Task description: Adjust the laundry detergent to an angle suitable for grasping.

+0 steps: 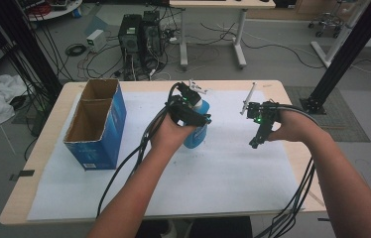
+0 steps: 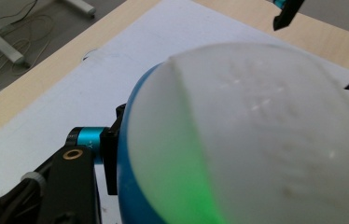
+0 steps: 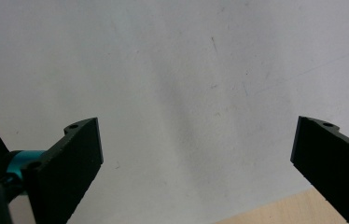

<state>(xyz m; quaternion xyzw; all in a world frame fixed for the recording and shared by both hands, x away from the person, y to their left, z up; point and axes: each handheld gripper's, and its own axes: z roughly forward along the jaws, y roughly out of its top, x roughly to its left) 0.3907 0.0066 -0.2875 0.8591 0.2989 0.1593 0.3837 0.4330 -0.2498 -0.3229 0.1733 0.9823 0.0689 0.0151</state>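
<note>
Room: I see a grey floor strewn with cables, two black computer towers (image 1: 141,34) beyond my table and a white-legged desk (image 1: 213,29) behind them.
Surface: My pale wooden table (image 1: 49,129) carries a white paper sheet (image 1: 213,173) across most of its top.
Left gripper (image 1: 193,106): I have it clamped on a blue plastic bottle with a frosted white cap (image 1: 196,134); the jaws press its sides and are as far together as the bottle lets them come.
Bottle from the left gripper view: The frosted cap (image 2: 266,140) bulges right in front of the camera, with a blue rim (image 2: 128,177) beside my near jaw and a green glow on its lower part.
Right gripper (image 1: 255,141): It hangs over the sheet with its tips pointing down, well apart from the bottle; in the right gripper view (image 3: 196,154) the jaws stand wide apart with only bare sheet between them.
Farther from the left gripper: An open blue cardboard box (image 1: 96,126) stands on the sheet well off to its outer side, near the table's left edge.
Farther from the right gripper: A black frame post (image 1: 347,49) rises past the table's far corner.
</note>
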